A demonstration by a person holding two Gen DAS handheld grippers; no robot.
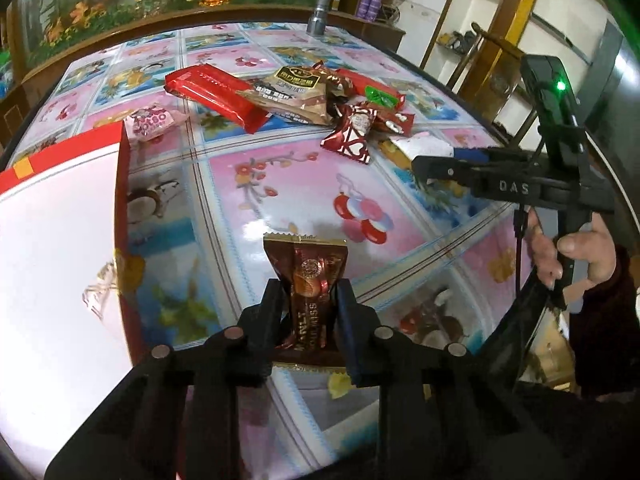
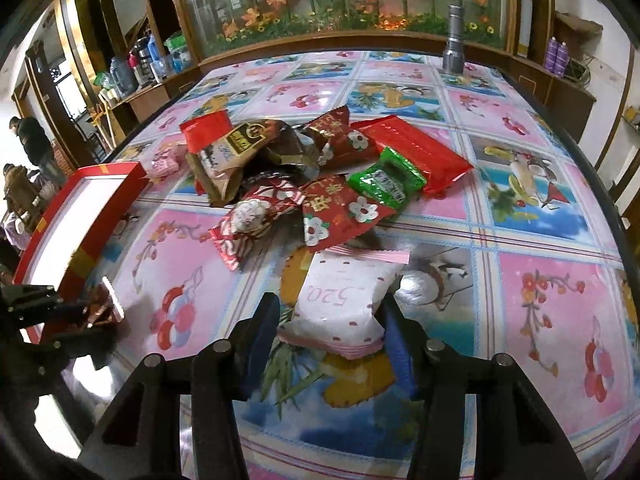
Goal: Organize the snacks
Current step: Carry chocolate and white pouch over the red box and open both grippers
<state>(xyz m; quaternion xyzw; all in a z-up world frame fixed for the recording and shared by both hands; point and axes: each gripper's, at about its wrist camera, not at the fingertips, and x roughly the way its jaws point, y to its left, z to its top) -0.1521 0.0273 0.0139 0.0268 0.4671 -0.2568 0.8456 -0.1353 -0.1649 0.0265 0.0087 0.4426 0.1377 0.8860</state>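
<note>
Left wrist view. We are clenching the left gripper (image 1: 308,300) on a brown foil snack (image 1: 310,276); both pads are pressing its sides, and it is sitting just to the right of the red box (image 1: 122,216), our landmark. The box's white interior is showing open beside it. To do this step well, we judge that we should be lifting the packet clear of the box wall before carrying it across, keeping the grip low on the wrapper so the crimped end is not folding over. The snack pile (image 1: 288,96) is lying beyond the box, toward the far side of the table. The right gripper (image 1: 434,168) is reaching in from the right, well apart from the box, with a hand (image 1: 568,252) on its handle.

Right wrist view. We are holding the right gripper (image 2: 332,320) around a white packet marked 520 (image 2: 344,300). The right pad is touching it; whether the left pad is pressing we cannot tell. The box (image 2: 86,196) is lying far to the left, so this packet is facing a long carry.

The tablecloth (image 2: 540,320) is glossy, printed in pink and blue squares, and looks slippery. A metal flashlight (image 2: 454,50) is standing at the far edge, and a planted glass cabinet (image 2: 340,0) is running behind the table.
</note>
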